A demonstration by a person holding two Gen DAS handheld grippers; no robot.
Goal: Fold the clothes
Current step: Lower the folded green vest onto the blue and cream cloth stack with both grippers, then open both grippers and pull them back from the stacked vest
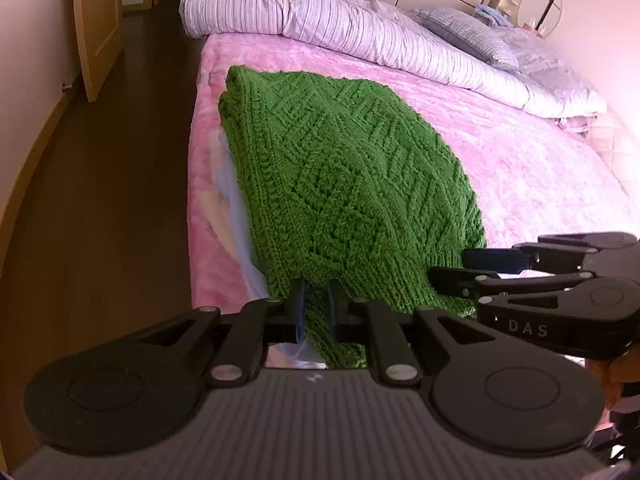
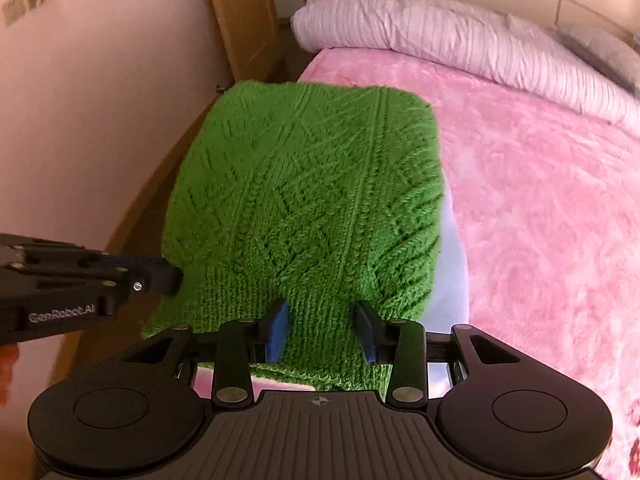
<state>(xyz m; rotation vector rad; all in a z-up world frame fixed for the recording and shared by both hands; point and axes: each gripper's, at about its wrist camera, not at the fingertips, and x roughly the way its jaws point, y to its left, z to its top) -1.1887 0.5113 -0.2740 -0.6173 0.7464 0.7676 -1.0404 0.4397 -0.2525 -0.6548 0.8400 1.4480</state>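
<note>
A green cable-knit sweater [image 1: 344, 176] lies folded on the pink bed [image 1: 520, 168], with its near hem toward me; it also shows in the right wrist view [image 2: 304, 200]. My left gripper [image 1: 318, 312] is shut on the sweater's near hem, the knit pinched between its blue pads. My right gripper [image 2: 324, 328] holds the same hem further right, with the knit bunched between its fingers. Each gripper shows in the other's view: the right one [image 1: 472, 268] and the left one [image 2: 160, 276]. A pale blue cloth [image 2: 454, 264] lies under the sweater.
A striped rolled duvet [image 1: 360, 28] and a grey pillow [image 1: 468, 36] lie along the bed's far side. The dark floor [image 1: 104, 184] and a wooden door [image 1: 96, 20] are to the left of the bed. A round mirror [image 1: 542, 4] stands at the far right.
</note>
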